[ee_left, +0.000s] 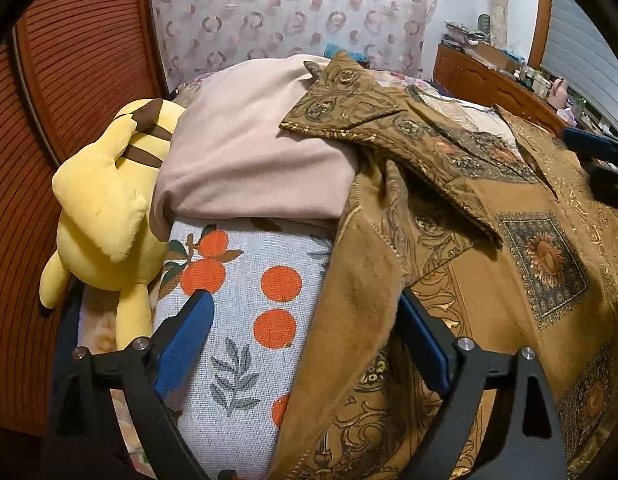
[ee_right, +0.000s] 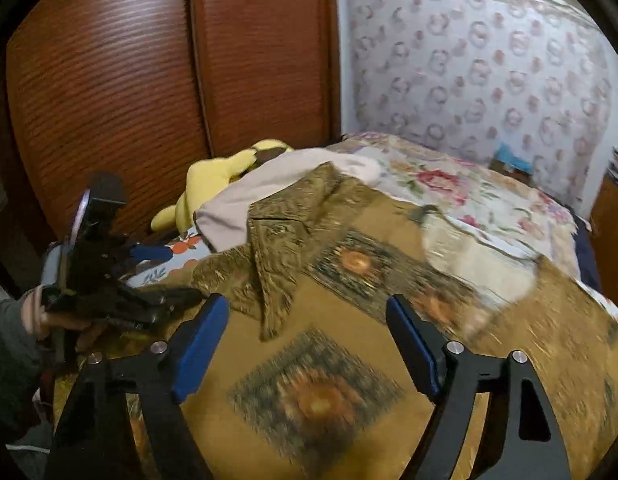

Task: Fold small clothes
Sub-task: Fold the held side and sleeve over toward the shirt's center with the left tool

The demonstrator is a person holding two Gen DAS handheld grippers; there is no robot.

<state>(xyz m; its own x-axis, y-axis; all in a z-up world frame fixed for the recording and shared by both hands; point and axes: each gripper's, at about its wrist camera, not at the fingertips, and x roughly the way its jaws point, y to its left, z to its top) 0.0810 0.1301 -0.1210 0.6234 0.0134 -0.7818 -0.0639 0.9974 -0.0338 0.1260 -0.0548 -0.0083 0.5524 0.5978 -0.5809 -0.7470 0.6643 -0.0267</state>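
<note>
Brown patterned shirt [ee_left: 489, 264] spread just beside pink folded cloth [ee_left: 245, 168]. Left gripper [ee_left: 305, 340] released, straddling sleeve edge [ee_left: 361, 292] — pinch hem squarely before folding inward. Right gripper [ee_right: 309, 344] released above shirt front — nothing held.

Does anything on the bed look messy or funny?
Yes. The brown patterned shirt lies rumpled, its sleeve flopped over the pink cloth. The yellow plush toy lies face down at the bed's edge beside the wooden wardrobe.
</note>
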